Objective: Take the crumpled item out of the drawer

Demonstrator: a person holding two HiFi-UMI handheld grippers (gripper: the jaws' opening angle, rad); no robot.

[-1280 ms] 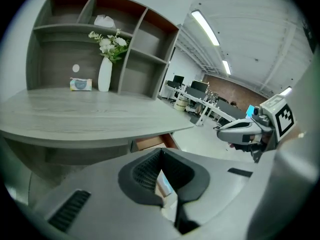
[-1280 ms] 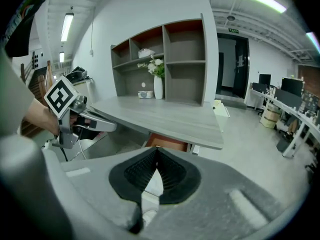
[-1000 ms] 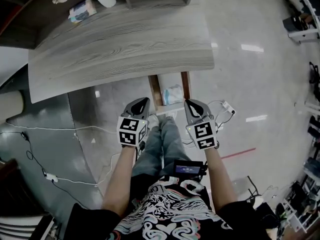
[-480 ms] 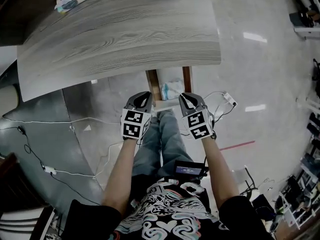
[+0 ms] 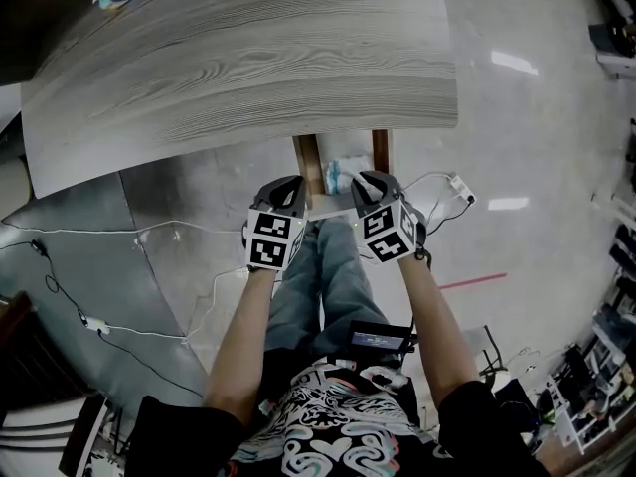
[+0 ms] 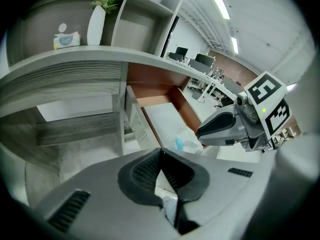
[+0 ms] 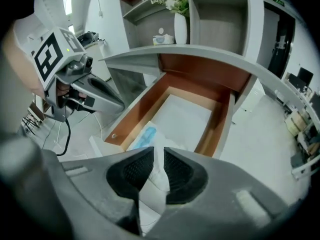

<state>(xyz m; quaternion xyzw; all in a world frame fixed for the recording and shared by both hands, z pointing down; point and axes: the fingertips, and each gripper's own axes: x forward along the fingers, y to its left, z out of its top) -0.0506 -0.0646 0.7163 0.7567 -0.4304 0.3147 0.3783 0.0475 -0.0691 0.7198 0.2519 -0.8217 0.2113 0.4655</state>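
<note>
White crumpled item (image 7: pixel 148 136) lies in drawer (image 7: pixel 134 115); left gripper (image 6: pixel 160 153) closed, right gripper (image 7: pixel 159 155) barely parted

Seen from the head camera, steeply downward and from high above: the desk top (image 5: pixel 248 58) and the open drawer (image 5: pixel 309 172) under its near edge. The left gripper (image 5: pixel 286 189) view is taken from below desk-top height, just left of the drawer, facing forward. The right gripper (image 5: pixel 370 183) view is aimed down into the drawer from close above its front. The drawer, the desk edge and a vase (image 7: pixel 180 28) are shared by both gripper views, and each gripper is caught in the other's.
</note>
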